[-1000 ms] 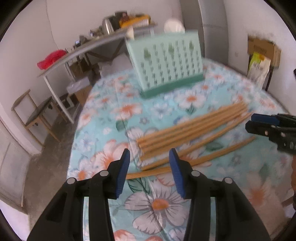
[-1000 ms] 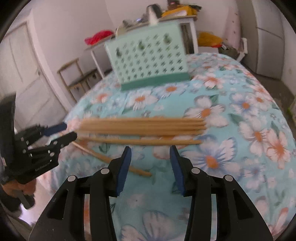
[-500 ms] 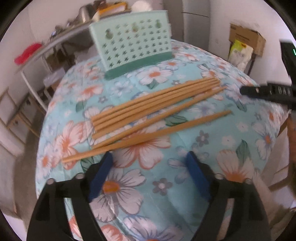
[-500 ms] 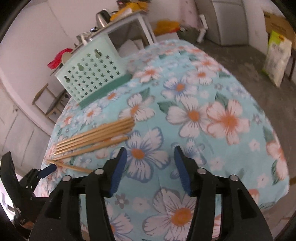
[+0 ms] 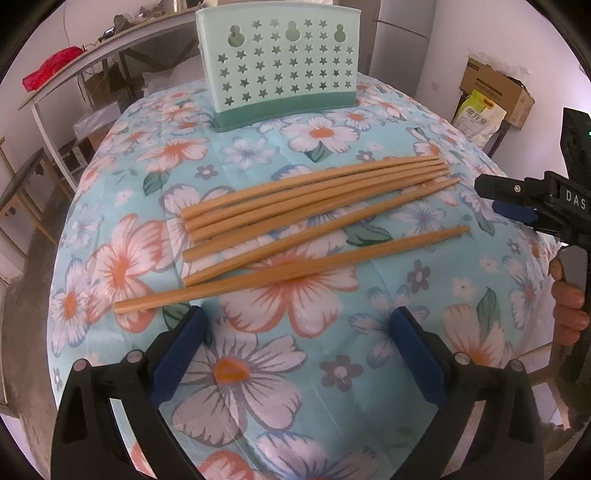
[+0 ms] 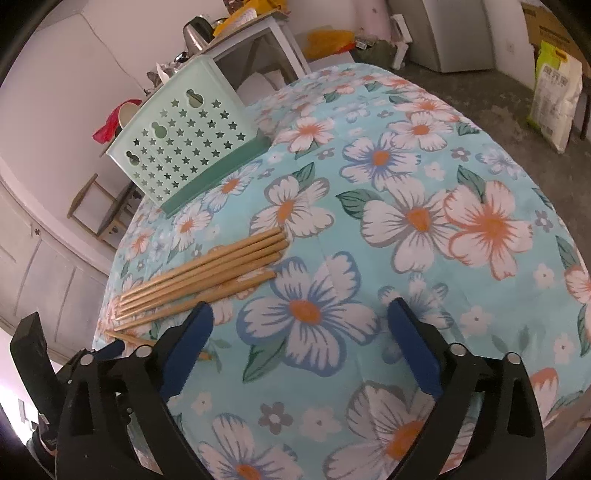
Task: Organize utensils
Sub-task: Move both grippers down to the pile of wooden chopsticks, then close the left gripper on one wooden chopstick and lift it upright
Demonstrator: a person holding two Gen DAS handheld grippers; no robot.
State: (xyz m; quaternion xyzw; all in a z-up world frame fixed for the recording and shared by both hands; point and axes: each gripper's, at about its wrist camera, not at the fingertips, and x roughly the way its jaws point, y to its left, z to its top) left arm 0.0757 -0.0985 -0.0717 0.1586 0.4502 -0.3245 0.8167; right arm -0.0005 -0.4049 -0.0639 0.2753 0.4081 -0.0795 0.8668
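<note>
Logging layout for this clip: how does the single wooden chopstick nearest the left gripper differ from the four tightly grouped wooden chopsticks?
The single wooden chopstick lies alone, apart from the rest; the four grouped chopsticks lie side by side, touching. The single one sits nearest the open left gripper and reaches further left; the group lies closer to the mint-green star-perforated holder. Both are tan wood, flat on the floral tablecloth, on a similar slant.

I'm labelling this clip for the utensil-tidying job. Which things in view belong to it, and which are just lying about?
Belong to the job:
- wooden chopsticks, loose on the tablecloth
- green star-holed holder, standing upright behind them

Just lying about:
- cardboard box
- yellow-and-white bag
- kettle
- red cloth
</note>
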